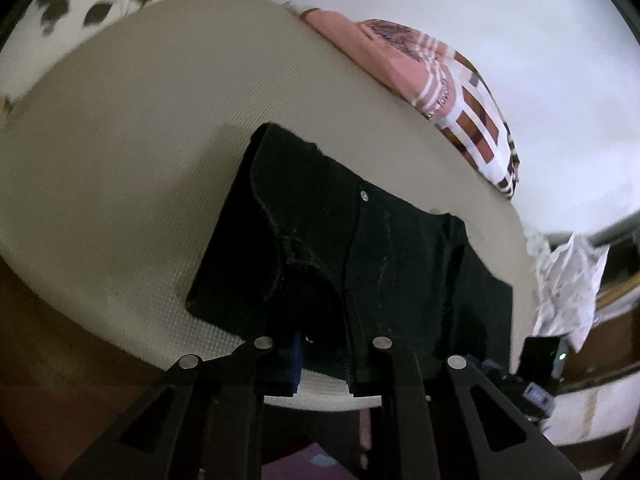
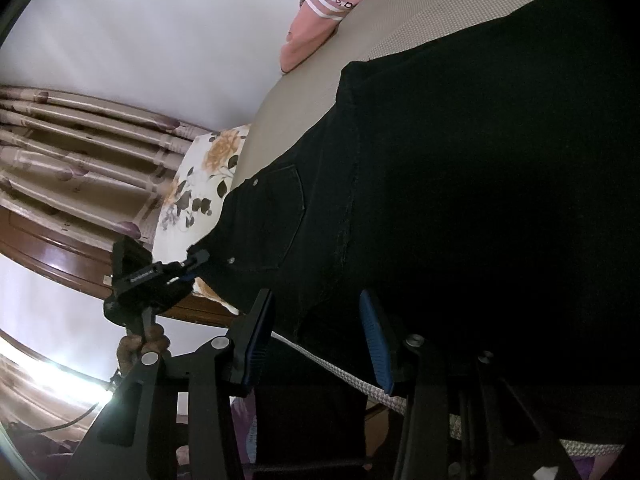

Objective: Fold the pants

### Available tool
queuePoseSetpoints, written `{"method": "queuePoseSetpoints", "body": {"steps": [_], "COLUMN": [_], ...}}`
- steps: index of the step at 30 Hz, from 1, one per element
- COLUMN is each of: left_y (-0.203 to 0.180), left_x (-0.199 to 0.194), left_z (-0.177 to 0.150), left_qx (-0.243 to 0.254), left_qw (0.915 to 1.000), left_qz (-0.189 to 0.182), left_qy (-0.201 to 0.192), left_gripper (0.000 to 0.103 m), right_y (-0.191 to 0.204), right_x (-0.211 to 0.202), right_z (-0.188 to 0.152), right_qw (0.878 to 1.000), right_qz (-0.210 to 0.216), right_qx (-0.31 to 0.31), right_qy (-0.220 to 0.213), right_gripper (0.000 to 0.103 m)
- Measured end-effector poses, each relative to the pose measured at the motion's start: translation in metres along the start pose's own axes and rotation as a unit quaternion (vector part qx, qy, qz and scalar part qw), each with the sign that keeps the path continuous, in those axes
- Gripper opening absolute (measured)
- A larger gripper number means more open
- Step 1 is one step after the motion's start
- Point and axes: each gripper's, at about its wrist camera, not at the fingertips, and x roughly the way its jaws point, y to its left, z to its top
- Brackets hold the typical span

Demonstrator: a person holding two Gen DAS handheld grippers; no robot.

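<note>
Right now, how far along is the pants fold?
Done: the black pants lie on the beige mattress as a short, wide block, apparently folded once. In hand: the left gripper and right gripper sit open at the near edge, neither clearly pinching fabric. Left: further folds.

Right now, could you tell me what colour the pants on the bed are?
The pants are black, seen best in the left wrist view.
</note>
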Motion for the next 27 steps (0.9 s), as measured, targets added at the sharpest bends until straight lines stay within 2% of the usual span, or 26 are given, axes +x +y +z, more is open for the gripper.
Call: {"method": "queuePoseSetpoints", "body": {"steps": [5, 8, 11, 14, 15, 16, 18, 19, 20, 24, 27], "left_y": [0.029, 0.040, 0.016, -0.002, -0.001, 0.008, 0.030, 0.043, 0.045, 0.035, 0.042], "left_x": [0.028, 0.031, 0.015, 0.001, 0.004, 0.015, 0.031, 0.033, 0.032, 0.034, 0.032], "left_z": [-0.004, -0.002, 0.007, 0.006, 0.003, -0.003, -0.012, -0.017, -0.017, -0.020, -0.022], "left_qx": [-0.036, -0.067, -0.025, 0.026, 0.034, 0.036, 0.011, -0.009, -0.009, 0.016, 0.002], "left_qw": [0.9987, 0.9968, 0.9995, 0.9986, 0.9984, 0.9990, 0.9998, 0.9999, 0.9998, 0.9999, 0.9998], "left_qz": [0.011, -0.011, -0.018, -0.022, -0.014, 0.004, 0.016, -0.008, -0.015, 0.000, -0.018], "left_qy": [0.035, 0.042, 0.008, -0.040, -0.042, -0.024, 0.005, 0.006, 0.003, 0.001, 0.000], "left_gripper": [0.017, 0.017, 0.017, 0.017, 0.017, 0.017, 0.017, 0.019, 0.019, 0.018, 0.019], "right_y": [0.001, 0.001, 0.001, 0.001, 0.001, 0.001, 0.000, 0.000, 0.000, 0.001, 0.006], "right_x": [0.000, 0.000, 0.000, 0.000, 0.000, -0.001, -0.002, -0.002, -0.002, -0.002, -0.009], "right_z": [-0.001, -0.001, -0.001, -0.001, -0.001, -0.001, -0.001, -0.001, -0.001, 0.000, 0.004], "right_qw": [1.000, 1.000, 1.000, 1.000, 1.000, 1.000, 1.000, 1.000, 1.000, 1.000, 0.999], "right_qz": [-0.002, 0.001, -0.001, -0.003, -0.002, -0.001, 0.000, 0.000, 0.000, 0.001, 0.029], "right_qx": [-0.004, -0.003, -0.005, -0.007, -0.005, -0.004, -0.004, -0.006, -0.007, -0.005, 0.015], "right_qy": [-0.002, -0.002, -0.003, -0.004, -0.005, -0.005, -0.005, -0.005, -0.004, -0.002, -0.004], "right_gripper": [0.040, 0.040, 0.040, 0.040, 0.040, 0.040, 0.040, 0.040, 0.040, 0.043, 0.047]}}
